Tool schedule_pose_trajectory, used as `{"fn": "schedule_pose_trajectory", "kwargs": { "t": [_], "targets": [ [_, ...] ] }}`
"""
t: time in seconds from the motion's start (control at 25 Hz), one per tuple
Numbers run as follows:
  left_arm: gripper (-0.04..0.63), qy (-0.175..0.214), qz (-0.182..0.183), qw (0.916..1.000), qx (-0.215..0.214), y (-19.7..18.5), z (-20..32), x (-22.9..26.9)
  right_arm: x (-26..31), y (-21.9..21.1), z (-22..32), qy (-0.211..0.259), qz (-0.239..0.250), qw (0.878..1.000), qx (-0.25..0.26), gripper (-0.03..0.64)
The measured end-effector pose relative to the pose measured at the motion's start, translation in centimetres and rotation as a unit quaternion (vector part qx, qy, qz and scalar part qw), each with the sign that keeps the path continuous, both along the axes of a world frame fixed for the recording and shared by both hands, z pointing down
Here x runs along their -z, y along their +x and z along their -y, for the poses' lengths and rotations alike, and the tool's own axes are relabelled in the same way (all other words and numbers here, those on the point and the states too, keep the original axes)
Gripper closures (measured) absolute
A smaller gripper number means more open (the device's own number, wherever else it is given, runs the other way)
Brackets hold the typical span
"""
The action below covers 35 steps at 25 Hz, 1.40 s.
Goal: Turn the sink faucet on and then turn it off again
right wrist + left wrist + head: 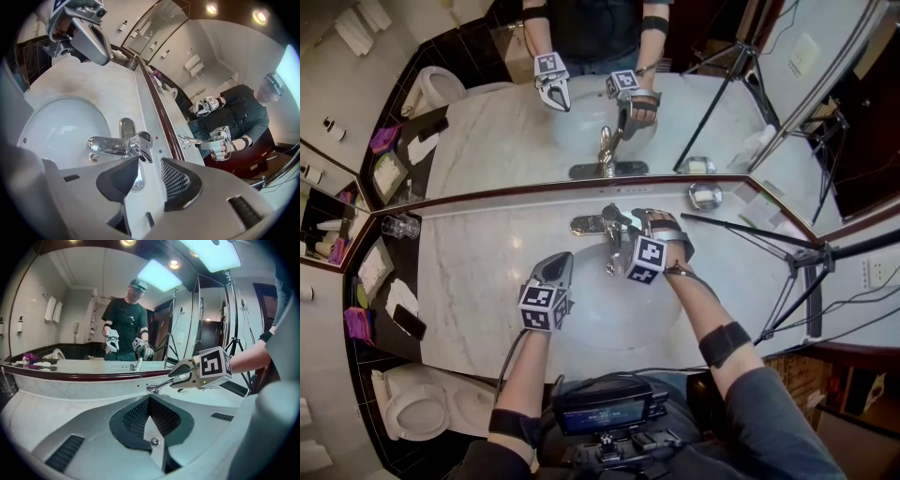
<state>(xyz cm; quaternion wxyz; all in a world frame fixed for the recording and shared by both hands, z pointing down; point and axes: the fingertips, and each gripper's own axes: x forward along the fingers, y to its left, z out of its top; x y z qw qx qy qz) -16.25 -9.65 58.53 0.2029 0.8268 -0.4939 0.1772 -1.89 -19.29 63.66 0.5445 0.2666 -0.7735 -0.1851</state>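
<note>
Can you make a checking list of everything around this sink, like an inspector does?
Surface: pale marble countertop around a white oval sink basin.
Job's things: chrome single-lever faucet; no running water seen.
Clutter: clear glass tumbler at left by the mirror; small shiny metal cup at right.
Grippers: left tool shut, empty, near the basin's left edge; right tool open at the faucet lever, not clamped on it.
Cables: black cable from the left tool; thin wires at right.
Surroundings: wall mirror, black tripod, white toilet.
</note>
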Motion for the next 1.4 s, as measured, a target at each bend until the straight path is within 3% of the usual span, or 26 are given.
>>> {"fn": "schedule_pose_trajectory", "kwargs": {
  "t": [0.16, 0.32, 0.44, 0.6, 0.8, 0.92, 1.16, 1.4],
  "targets": [
    [0.595, 0.003, -0.004, 1.0, 0.003, -0.1, 0.0, 0.3, 1.1, 1.1, -0.9, -0.001, 0.022, 1.0, -0.018, 0.45],
    [0.595, 0.005, -0.009, 0.9999, 0.004, -0.1, 0.1, 0.7, 2.7, 2.1, -1.5, 0.007, 0.07, 0.996, -0.054, 0.543],
    [0.595, 0.006, -0.014, 0.9999, 0.007, 0.0, 0.0, 0.9, 3.5, 2.8, -2.2, -0.002, 0.121, 0.988, -0.092, 0.578],
    [0.595, 0.009, -0.019, 0.9997, 0.01, 0.2, 0.1, 1.2, 4.2, 3.8, -3.1, -0.029, 0.207, 0.966, -0.153, 0.597],
    [0.595, 0.012, -0.025, 0.9995, 0.015, 0.0, 0.0, 1.6, 5.2, 5.1, -4.6, -0.074, 0.323, 0.915, -0.23, 0.598],
    [0.595, 0.014, -0.028, 0.9993, 0.018, -0.2, -0.1, 1.7, 5.2, 5.7, -5.6, -0.088, 0.361, 0.893, -0.253, 0.597],
    [0.595, 0.016, -0.041, 0.9987, 0.025, -0.5, -0.4, 2.0, 5.0, 6.3, -7.3, -0.1, 0.394, 0.871, -0.274, 0.598],
    [0.595, 0.023, -0.029, 0.9991, 0.02, -0.6, -0.6, 2.1, 4.9, 6.5, -7.7, -0.103, 0.396, 0.87, -0.275, 0.597]
  ]
}}
